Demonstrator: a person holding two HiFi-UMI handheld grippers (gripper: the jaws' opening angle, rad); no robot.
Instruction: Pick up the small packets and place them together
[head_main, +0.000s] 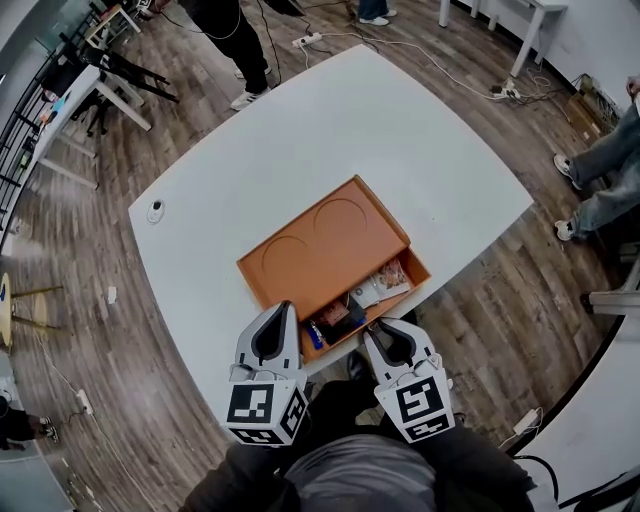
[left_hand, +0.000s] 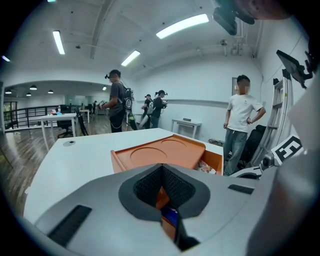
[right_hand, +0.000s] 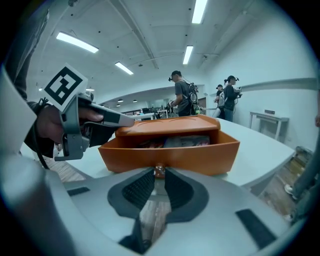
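An orange box (head_main: 320, 245) with two round hollows in its lid lies on the white table (head_main: 400, 130). Its drawer (right_hand: 200, 157) stands pulled out toward me. Small packets lie in it: a white and pink one (head_main: 385, 283), a dark one (head_main: 335, 318) and a blue one (head_main: 315, 335). My right gripper (right_hand: 159, 173) is shut on the drawer's small brown knob (right_hand: 159, 170) at the table's near edge. My left gripper (head_main: 285, 308) hovers over the drawer's left end with its tips together and nothing between them. The blue packet (left_hand: 170, 217) shows below its pads.
A small round fitting (head_main: 155, 210) sits in the table's far left corner. Several people (left_hand: 117, 102) stand on the wooden floor beyond the table, one (left_hand: 242, 120) close on the right. Cables and a power strip (head_main: 305, 40) lie on the floor.
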